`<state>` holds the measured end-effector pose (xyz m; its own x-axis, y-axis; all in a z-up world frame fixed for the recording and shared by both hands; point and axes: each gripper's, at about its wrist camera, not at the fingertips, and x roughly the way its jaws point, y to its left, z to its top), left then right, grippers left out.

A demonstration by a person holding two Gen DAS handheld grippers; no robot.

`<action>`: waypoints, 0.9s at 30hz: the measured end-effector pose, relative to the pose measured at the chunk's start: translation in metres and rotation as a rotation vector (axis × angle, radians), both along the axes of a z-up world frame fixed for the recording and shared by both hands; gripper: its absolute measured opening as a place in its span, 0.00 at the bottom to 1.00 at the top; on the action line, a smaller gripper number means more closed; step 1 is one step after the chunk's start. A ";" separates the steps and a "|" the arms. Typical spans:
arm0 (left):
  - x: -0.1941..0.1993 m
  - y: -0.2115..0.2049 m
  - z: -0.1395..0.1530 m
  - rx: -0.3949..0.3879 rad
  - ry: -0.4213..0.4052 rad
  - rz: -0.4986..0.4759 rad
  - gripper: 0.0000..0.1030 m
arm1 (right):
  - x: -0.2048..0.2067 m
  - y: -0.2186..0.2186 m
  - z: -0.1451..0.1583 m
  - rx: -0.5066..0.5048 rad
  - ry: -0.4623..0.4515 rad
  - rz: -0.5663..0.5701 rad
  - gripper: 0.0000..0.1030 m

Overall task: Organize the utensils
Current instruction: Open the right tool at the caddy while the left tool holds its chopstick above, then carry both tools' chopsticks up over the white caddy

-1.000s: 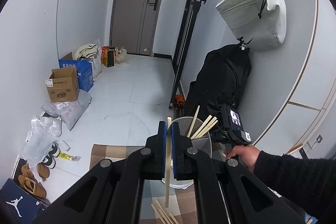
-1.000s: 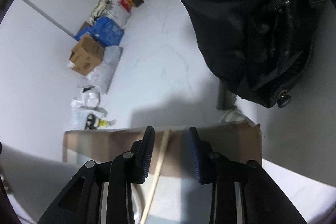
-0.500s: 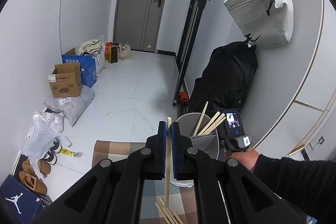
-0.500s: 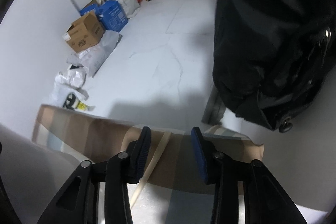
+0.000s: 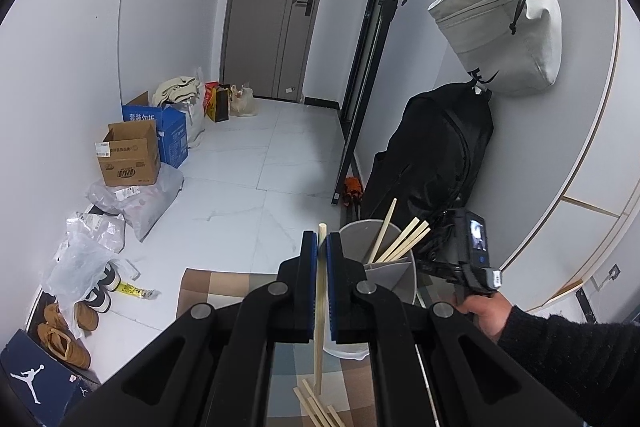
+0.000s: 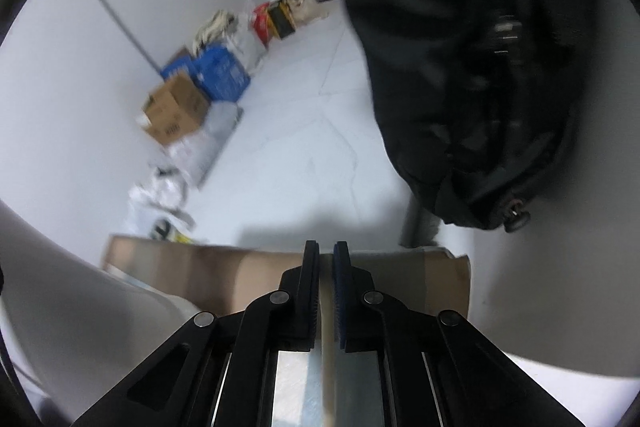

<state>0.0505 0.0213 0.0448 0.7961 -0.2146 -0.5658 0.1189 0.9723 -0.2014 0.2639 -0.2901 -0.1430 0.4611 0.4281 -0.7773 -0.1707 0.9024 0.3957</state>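
Observation:
My left gripper (image 5: pixel 322 243) is shut on a pale wooden chopstick (image 5: pixel 318 359), held upright just left of the grey divided holder (image 5: pixel 404 291). Several chopsticks (image 5: pixel 400 239) lean in the holder. More loose chopsticks (image 5: pixel 316 407) lie on the checked cloth (image 5: pixel 208 283) below. A person's hand (image 5: pixel 486 315) holds the right gripper's handle beyond the holder; its fingers are hidden there. In the right wrist view my right gripper (image 6: pixel 326 255) points down at the cloth's edge (image 6: pixel 200 267), jaws closing on a pale chopstick (image 6: pixel 326 307) that fills their narrow gap.
A black backpack (image 5: pixel 432 155) leans on the wall behind the holder, under a hanging grey bag (image 5: pixel 500 27). Cartons (image 5: pixel 128 155), plastic bags (image 5: pixel 80 259) and shoes (image 5: pixel 68 343) line the floor at left. The holder's pale wall (image 6: pixel 60 287) rises at the right view's left.
The right jaws have narrowed from well apart to nearly together around the chopstick, and the right view has swung, now blurred. The left gripper still holds its chopstick in place.

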 end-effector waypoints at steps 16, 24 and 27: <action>0.008 -0.020 0.035 -0.003 -0.073 -0.048 0.01 | -0.078 -0.025 0.150 0.316 -0.295 -0.066 0.06; 0.030 -0.023 0.054 0.007 -0.145 -0.032 0.01 | -0.078 0.027 0.231 0.330 -0.522 -0.034 0.06; 0.042 -0.020 0.056 0.001 -0.163 -0.019 0.01 | -0.069 0.048 0.238 0.330 -0.563 -0.035 0.06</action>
